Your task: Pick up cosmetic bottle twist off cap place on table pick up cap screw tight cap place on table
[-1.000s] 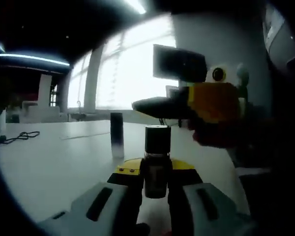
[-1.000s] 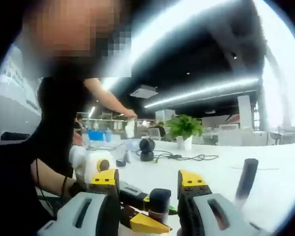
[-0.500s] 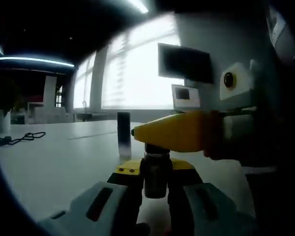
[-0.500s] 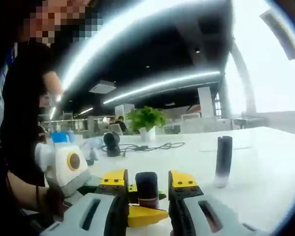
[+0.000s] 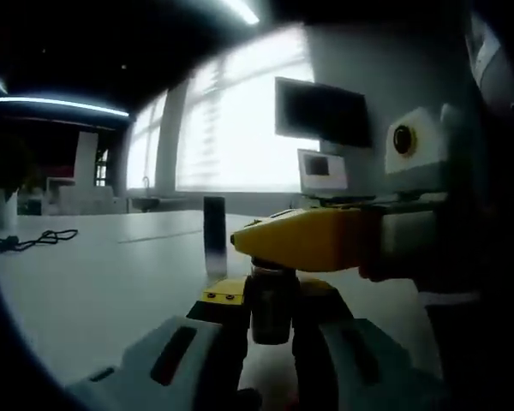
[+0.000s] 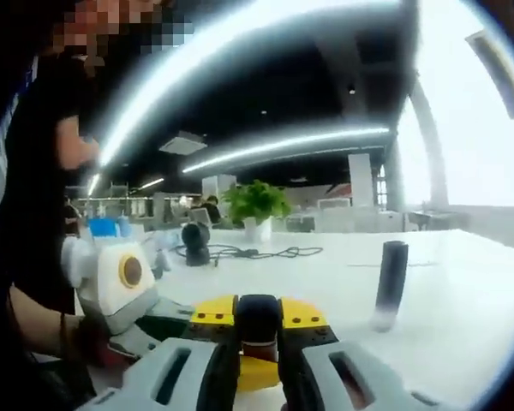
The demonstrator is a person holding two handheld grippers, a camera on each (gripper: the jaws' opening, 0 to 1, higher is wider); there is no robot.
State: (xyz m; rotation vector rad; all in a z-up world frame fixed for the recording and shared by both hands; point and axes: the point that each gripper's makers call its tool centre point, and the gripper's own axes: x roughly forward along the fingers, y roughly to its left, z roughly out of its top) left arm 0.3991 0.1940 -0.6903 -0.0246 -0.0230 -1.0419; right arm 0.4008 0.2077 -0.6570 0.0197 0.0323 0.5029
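holding the cosmetic bottle [image 5: 271, 300] upright between the jaws of my left gripper [image 5: 271, 318], i see in the left gripper view that it is closed narrow on the dark body, above the white table [image 5: 94, 282]. further left on the table lies a thin cable [image 5: 30, 239], and behind the bottle stands a second dark tube [image 5: 213, 235], apart from my work. from the right side the right gripper [image 5: 325, 244] comes in, its yellow jaw lying across the top of the bottle.

in the right gripper view the right gripper is closed narrow on the cap [image 6: 259, 318], with the left gripper [image 6: 120, 287] at the left.

i judge this is the twisting step; i cannot tell if the cap is already loose. next move, i think: turn the right wrist and keep the left one firm, so the bottle does not slip.
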